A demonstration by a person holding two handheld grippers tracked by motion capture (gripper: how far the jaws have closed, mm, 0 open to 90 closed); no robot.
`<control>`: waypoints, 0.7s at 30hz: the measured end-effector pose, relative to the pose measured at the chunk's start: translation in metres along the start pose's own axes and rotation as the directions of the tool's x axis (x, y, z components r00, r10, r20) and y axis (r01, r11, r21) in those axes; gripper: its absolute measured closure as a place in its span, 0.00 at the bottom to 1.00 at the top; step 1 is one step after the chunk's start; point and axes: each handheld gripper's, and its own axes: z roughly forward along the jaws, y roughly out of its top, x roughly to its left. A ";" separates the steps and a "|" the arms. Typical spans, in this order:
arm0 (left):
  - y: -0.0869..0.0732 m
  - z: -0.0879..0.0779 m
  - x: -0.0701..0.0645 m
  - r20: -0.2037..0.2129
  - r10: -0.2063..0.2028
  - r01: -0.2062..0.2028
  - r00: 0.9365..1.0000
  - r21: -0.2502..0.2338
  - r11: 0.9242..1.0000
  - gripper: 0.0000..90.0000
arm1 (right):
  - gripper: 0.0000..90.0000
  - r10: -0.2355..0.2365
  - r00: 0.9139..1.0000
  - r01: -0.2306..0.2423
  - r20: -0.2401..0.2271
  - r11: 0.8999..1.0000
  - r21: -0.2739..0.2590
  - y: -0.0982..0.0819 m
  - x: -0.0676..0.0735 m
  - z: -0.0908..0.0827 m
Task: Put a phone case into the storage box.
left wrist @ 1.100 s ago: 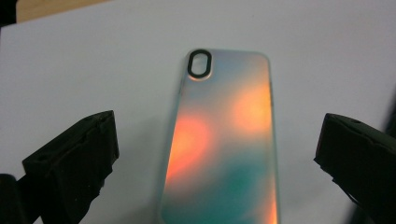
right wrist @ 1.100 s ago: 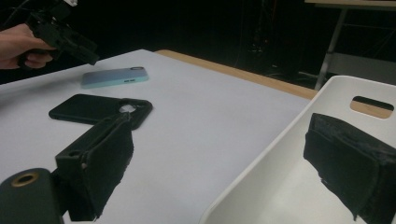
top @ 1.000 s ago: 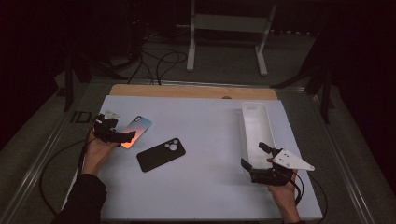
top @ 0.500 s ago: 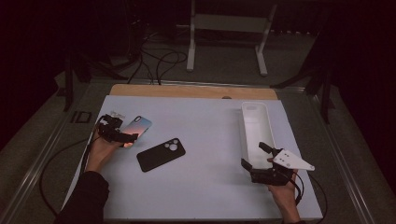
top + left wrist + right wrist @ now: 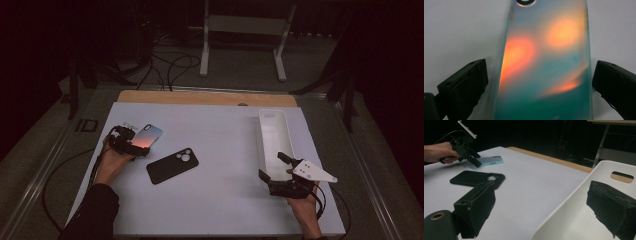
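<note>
The left gripper (image 5: pixel 537 82) stands wide open, its jaws flanking the near end of the iridescent teal-and-orange phone case (image 5: pixel 544 65), seemingly without touching. The case lies flat on the white tabletop (image 5: pixel 225 130), just beyond a black phone case (image 5: pixel 172 165).

The iridescent phone case (image 5: pixel 147 137) lies flat on the table's left side, at about nine o'clock, its teal back blotched with orange and pink, camera ring (image 5: pixel 525 2) at its far end. It points toward one o'clock, long edges lying between two jaws.
</note>
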 end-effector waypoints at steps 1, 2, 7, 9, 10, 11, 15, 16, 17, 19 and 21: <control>0.000 -0.001 0.000 0.000 0.000 0.000 1.000 0.006 1.000 0.03 | 0.09 -0.001 1.000 0.001 0.000 1.000 0.000 0.000 0.000 0.000; 0.001 -0.001 -0.001 0.000 0.000 0.000 1.000 0.011 1.000 0.04 | 0.09 -0.001 1.000 0.001 -0.001 1.000 -0.001 0.000 0.000 0.000; 0.002 -0.006 -0.004 0.007 0.009 -0.010 1.000 0.038 0.999 0.16 | 0.09 -0.003 1.000 0.003 -0.001 1.000 0.001 0.000 0.000 0.001; 0.002 -0.008 -0.005 0.013 0.015 -0.016 1.000 0.053 0.998 0.18 | 0.09 -0.003 1.000 0.003 -0.001 1.000 0.001 0.000 0.001 0.001; 0.002 -0.008 -0.005 0.016 0.017 -0.018 1.000 0.061 0.998 0.18 | 0.09 -0.004 1.000 0.004 -0.001 1.000 0.002 0.000 0.001 0.000; 0.002 -0.009 -0.005 0.019 0.018 -0.020 1.000 0.071 0.997 0.18 | 0.09 -0.004 1.000 0.004 0.000 1.000 0.001 0.000 0.001 0.000; 0.003 -0.010 -0.008 0.021 0.023 -0.025 1.000 0.097 0.995 0.18 | 0.09 -0.001 1.000 0.001 0.001 1.000 0.001 0.000 0.001 0.000; 0.004 -0.011 -0.008 0.019 0.028 -0.030 0.999 0.102 0.994 0.19 | 0.09 -0.002 1.000 0.002 0.000 1.000 0.001 0.000 0.001 0.000; 0.004 -0.011 -0.009 0.015 0.031 -0.032 0.999 0.104 0.994 0.19 | 0.09 -0.004 1.000 0.004 0.000 1.000 0.003 0.000 0.001 0.000; 0.004 -0.011 -0.009 0.009 0.031 -0.031 0.999 0.103 0.994 0.19 | 0.09 -0.006 1.000 0.006 0.000 1.000 0.001 0.000 0.001 0.000; 0.003 -0.011 -0.010 0.006 0.025 -0.025 1.000 0.099 0.995 0.19 | 0.09 -0.005 1.000 0.005 0.000 1.000 0.000 0.000 0.000 0.000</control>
